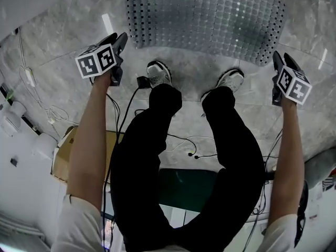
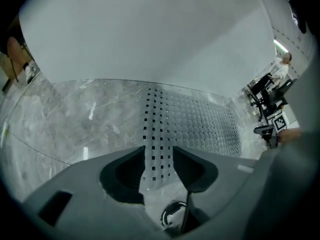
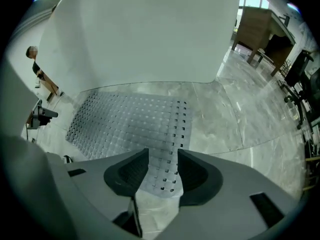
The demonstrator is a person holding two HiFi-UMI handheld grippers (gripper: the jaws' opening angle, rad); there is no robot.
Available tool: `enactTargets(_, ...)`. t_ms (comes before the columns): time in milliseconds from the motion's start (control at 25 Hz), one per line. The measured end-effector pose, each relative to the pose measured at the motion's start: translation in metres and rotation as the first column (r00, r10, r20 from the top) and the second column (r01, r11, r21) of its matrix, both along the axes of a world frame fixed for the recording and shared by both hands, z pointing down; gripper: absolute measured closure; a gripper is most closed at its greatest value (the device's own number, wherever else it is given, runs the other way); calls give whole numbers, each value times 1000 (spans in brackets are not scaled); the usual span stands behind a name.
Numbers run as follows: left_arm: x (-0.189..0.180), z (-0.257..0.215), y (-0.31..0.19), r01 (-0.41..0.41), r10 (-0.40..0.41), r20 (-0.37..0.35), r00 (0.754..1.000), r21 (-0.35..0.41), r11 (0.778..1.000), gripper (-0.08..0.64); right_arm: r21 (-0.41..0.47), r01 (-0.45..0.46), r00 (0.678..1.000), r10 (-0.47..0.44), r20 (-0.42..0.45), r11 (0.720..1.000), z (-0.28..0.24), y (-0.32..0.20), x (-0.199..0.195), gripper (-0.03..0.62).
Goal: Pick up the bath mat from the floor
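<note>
A pale grey bath mat (image 1: 205, 20) with a grid of small square holes lies flat on the marble floor just ahead of the person's shoes. My left gripper (image 1: 118, 42) hovers over the mat's near left corner, and my right gripper (image 1: 280, 62) over its near right corner. In the left gripper view the jaws of the left gripper (image 2: 159, 161) stand apart, with the mat (image 2: 190, 124) corner showing in the gap and touching neither pad. The right gripper (image 3: 163, 171) is likewise open above the mat (image 3: 125, 119) edge.
The person's two white shoes (image 1: 158, 72) stand on the floor close to the mat's near edge. Behind the feet lie loose cables (image 1: 184, 140), a cardboard box (image 1: 68, 151) and a dark green pad (image 1: 184, 188). A white wall rises beyond the mat. A wooden table (image 3: 260, 24) stands far right.
</note>
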State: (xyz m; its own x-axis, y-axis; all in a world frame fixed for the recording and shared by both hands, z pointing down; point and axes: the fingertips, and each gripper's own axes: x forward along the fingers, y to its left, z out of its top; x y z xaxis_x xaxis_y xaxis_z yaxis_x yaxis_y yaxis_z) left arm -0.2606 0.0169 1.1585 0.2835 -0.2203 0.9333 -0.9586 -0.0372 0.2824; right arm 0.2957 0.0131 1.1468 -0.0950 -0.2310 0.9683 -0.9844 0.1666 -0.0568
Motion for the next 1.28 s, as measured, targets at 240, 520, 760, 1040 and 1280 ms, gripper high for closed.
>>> enactTargets(240, 24, 30, -2, 10, -10, 7, 1000, -13, 1000, 313, -15, -26, 999, 26, -36, 1000, 31, -5, 53, 431)
enactTargets(520, -9, 81, -34, -9, 9, 11, 1000, 3, 1000, 233, 5, -71, 997, 71, -14, 997, 96, -35, 34, 414)
enactTargets(760, -15, 100, -50, -14, 14, -13, 1000, 3, 1000, 227, -28, -61, 998, 61, 1, 998, 122, -45, 36, 363)
enactTargets(1040, -10, 116, -58, -31, 31, -24, 999, -16, 999, 229, -59, -81, 995, 84, 53, 995, 138, -45, 36, 342)
enactTargets(1280, 2, 125, -67, -11, 11, -18, 1000, -44, 999, 308, -81, -70, 995, 75, 59, 994, 137, -43, 34, 344)
